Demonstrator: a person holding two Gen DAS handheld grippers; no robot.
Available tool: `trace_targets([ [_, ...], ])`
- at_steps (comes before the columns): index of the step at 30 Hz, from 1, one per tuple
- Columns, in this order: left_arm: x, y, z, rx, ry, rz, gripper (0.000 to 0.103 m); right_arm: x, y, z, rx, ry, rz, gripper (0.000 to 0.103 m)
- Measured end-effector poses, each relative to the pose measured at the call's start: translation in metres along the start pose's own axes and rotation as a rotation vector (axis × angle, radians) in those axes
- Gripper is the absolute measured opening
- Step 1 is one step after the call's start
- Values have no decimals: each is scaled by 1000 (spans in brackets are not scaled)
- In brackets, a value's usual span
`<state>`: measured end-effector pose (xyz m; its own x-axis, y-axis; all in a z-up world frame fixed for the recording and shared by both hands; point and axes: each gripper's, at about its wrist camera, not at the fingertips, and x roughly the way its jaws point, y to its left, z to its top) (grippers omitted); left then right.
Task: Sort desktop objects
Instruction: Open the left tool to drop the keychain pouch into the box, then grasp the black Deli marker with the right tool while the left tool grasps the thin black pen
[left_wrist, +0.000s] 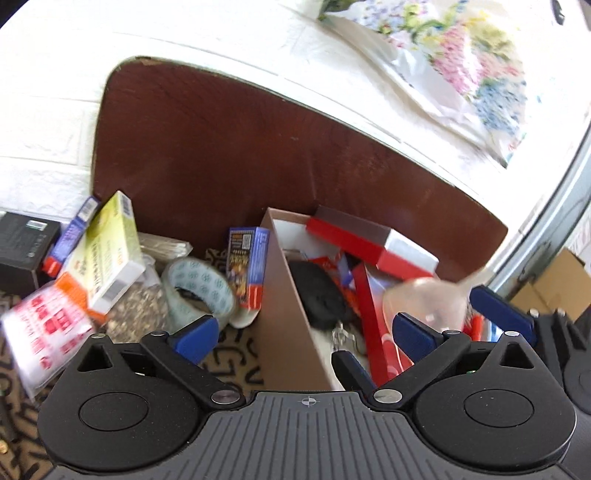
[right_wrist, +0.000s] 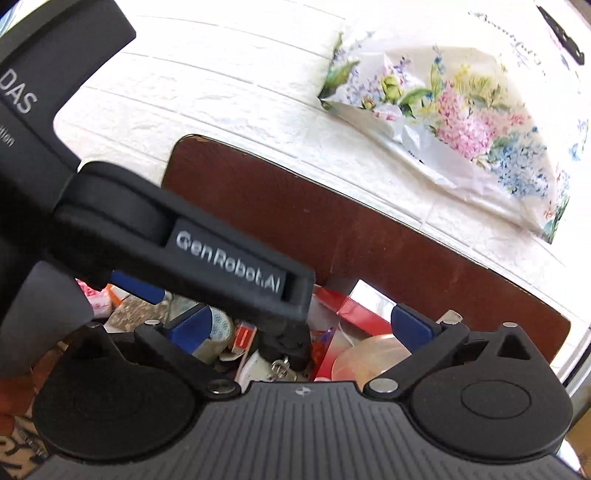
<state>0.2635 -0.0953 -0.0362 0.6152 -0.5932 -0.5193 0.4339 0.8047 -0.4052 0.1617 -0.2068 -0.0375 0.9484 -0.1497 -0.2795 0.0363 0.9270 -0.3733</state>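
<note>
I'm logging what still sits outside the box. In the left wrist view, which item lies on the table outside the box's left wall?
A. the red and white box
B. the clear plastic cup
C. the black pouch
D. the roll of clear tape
D: the roll of clear tape lies left of the box wall, on the patterned mat.

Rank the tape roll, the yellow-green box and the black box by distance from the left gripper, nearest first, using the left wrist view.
From the left gripper, whose jaws stand open:
1. Tape roll, just beyond the left finger, outside the brown box's wall.
2. Yellow-green box, farther left, tilted on the pile of packets.
3. Black box, at the far left edge of the view.
</note>
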Motion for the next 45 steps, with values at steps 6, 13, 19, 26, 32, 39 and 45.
trace_targets([
  [6,-47,-5,-31,100,-30,39,103,-37,21,-4,37,-23,45,103],
  [13,-96,11,-95,79,-25,45,103,-84,40,-42,134,44,110,103],
  [19,-107,33,-150,52,21,86,103,-97,68,-102,164,229,108,97],
  [26,-99,53,-169,-32,119,78,87,-79,85,-123,264,345,199,66],
  [32,-78,64,-166,-198,147,170,75,-61,91,-130,271,387,211,42],
  [39,-47,62,-152,-262,150,288,75,-62,74,-138,296,403,199,30],
  [45,-38,56,-152,-144,173,360,24,-62,69,-141,294,406,187,30],
])
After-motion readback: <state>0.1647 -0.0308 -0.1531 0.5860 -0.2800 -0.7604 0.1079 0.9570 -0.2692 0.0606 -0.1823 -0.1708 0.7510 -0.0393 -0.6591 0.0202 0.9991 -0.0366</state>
